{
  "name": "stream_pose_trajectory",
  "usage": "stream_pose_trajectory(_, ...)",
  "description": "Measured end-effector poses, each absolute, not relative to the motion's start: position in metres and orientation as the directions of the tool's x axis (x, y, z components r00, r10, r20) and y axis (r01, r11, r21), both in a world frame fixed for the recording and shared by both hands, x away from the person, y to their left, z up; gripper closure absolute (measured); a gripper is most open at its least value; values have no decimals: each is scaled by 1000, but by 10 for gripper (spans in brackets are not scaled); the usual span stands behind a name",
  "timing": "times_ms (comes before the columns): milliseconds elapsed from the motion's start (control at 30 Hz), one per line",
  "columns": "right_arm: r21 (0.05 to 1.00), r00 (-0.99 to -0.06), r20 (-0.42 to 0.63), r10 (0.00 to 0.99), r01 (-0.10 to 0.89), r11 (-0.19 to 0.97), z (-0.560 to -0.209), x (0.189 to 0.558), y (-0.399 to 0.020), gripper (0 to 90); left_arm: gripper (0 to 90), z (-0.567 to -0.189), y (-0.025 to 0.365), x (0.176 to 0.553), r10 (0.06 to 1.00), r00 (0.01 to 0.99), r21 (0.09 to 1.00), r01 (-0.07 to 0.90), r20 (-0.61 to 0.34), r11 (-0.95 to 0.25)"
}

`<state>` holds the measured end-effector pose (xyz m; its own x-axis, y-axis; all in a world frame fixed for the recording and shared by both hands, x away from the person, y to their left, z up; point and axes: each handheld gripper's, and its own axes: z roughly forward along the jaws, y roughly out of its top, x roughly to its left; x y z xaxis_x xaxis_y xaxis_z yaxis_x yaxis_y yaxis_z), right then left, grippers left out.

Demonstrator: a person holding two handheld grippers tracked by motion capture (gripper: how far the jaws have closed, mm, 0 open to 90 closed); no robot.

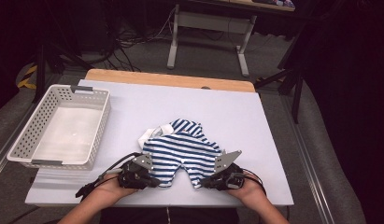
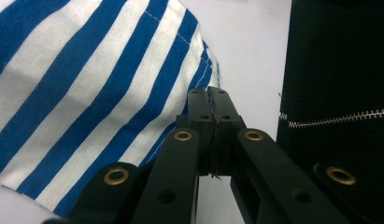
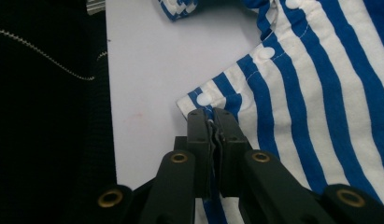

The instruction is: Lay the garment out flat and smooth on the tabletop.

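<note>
The white table top (image 1: 236,107) is being lit evenly from above in the high view, while the surroundings at the upper left and right of the frame are being left almost black. In both gripper views the black jaws at the bottom are being rendered soft and slightly blurred, and the striped garment (image 2: 87,84) is being shown bright, without glare.

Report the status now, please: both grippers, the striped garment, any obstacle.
Left gripper shut on blue-and-white striped cloth garment. Right gripper shut on its snap-button corner. White perforated plastic basket stands apart, left. No obstacle.
</note>
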<state>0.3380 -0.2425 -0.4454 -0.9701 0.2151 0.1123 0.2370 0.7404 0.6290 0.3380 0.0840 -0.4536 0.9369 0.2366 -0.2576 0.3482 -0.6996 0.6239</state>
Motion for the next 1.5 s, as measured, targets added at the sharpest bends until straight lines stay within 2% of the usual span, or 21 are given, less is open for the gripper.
stream_pose_trajectory(67, 648, -971, 114, 210, 233, 725, -443, 338, -244, 820, 882, -451, 85, 339, 239, 935, 649, 353, -261, -673)
stream_pose_trajectory(133, 680, -970, 120, 212, 236, 695, -437, 341, -246, 773, 770, -445, 88, 342, 242, 930, 678, 367, -277, -637)
stream_pose_trajectory(167, 704, -969, 119, 217, 237, 669, -433, 343, -247, 744, 745, -443, 90, 343, 248, 931, 694, 365, -269, -621)
stream_pose_trajectory(333, 787, -957, 87, 276, 236, 571, -416, 360, -247, 608, 626, -427, 101, 353, 323, 914, 762, 387, -245, -519)
stream_pose_trajectory(433, 810, -941, 58, 335, 240, 535, -411, 376, -243, 579, 560, -420, 106, 362, 387, 894, 794, 399, -225, -458)
stream_pose_trajectory(667, 831, -912, 14, 410, 238, 502, -413, 413, -225, 576, 542, -416, 117, 376, 467, 856, 819, 423, -222, -387)
stream_pose_trajectory(900, 828, -913, 12, 409, 239, 508, -420, 438, -209, 567, 508, -419, 126, 380, 522, 824, 826, 443, -221, -349)
stream_pose_trajectory(1000, 819, -917, 7, 398, 234, 524, -421, 443, -203, 599, 508, -420, 129, 381, 530, 815, 825, 455, -234, -335)
stream_pose_trajectory(1133, 800, -930, 33, 366, 244, 549, -422, 445, -197, 807, 509, -419, 130, 381, 537, 814, 831, 446, -222, -333)
stream_pose_trajectory(1200, 788, -938, 42, 345, 243, 566, -421, 441, -196, 876, 510, -419, 132, 381, 542, 811, 834, 445, -221, -327)
stream_pose_trajectory(1500, 741, -975, 52, 216, 183, 646, -420, 395, -196, 885, 508, -419, 137, 384, 578, 786, 838, 454, -219, -301)
